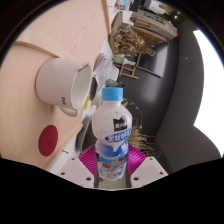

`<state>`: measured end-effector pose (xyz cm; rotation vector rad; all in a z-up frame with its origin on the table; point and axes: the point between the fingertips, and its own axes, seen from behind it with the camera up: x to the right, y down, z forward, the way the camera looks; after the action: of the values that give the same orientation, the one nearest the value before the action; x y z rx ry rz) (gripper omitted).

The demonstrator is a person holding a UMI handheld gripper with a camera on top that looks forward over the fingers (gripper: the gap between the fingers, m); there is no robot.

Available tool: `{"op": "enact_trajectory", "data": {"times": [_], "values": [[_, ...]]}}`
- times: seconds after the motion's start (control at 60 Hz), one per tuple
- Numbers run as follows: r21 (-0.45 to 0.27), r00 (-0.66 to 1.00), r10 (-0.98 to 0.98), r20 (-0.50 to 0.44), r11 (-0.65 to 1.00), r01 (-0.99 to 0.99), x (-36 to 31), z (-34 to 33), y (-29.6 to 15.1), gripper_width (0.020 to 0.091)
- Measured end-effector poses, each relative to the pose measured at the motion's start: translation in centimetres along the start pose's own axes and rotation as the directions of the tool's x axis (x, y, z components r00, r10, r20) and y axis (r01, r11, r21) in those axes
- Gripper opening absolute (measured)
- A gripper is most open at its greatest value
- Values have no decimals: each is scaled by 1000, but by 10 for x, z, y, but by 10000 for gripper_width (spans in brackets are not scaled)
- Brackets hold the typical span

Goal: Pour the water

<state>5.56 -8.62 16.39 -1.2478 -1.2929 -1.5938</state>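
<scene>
A plastic bottle (113, 128) with a white cap and a blue-and-white label stands between my gripper's (112, 163) fingers, held upright and tilted a little. Both magenta pads (91, 157) press against its lower body, so the gripper is shut on it. A white mug (66, 84) lies tipped in the view beyond and left of the bottle, its opening facing the bottle's cap. The mug rests on a pale wooden table (55, 45). The bottle's base is hidden by the fingers.
A round red coaster (47, 140) lies on the table just left of the fingers. Beyond the bottle stand a dried plant arrangement (128, 45) and cluttered shelves (155, 22). A dark floor (175, 90) stretches to the right of the bottle.
</scene>
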Motion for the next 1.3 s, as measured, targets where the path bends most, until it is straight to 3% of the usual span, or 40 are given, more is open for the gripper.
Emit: {"op": "enact_trajectory", "data": {"times": [0.117, 0.267, 0.35, 0.45, 0.55, 0.65, 0.9, 1.2, 1.3], "values": [[22, 995, -101, -1, 995, 101, -10, 6, -7, 355], [40, 997, -74, -3, 996, 74, -7, 6, -14, 355], [32, 1000, 18, 9, 999, -19, 3, 5, -12, 355], [-12, 960, 274, 50, 962, -274, 16, 1, 0, 356], [-89, 811, 576, 102, 817, -569, 22, -6, 14, 359], [-181, 549, 820, 159, 571, -801, 12, -12, 15, 360], [-343, -34, 972, 234, 49, -938, -46, -8, -5, 359], [-379, -206, 946, 252, -99, -920, -105, 0, -19, 369], [-369, -233, 941, 244, -131, -920, -106, -3, -14, 434]]}}
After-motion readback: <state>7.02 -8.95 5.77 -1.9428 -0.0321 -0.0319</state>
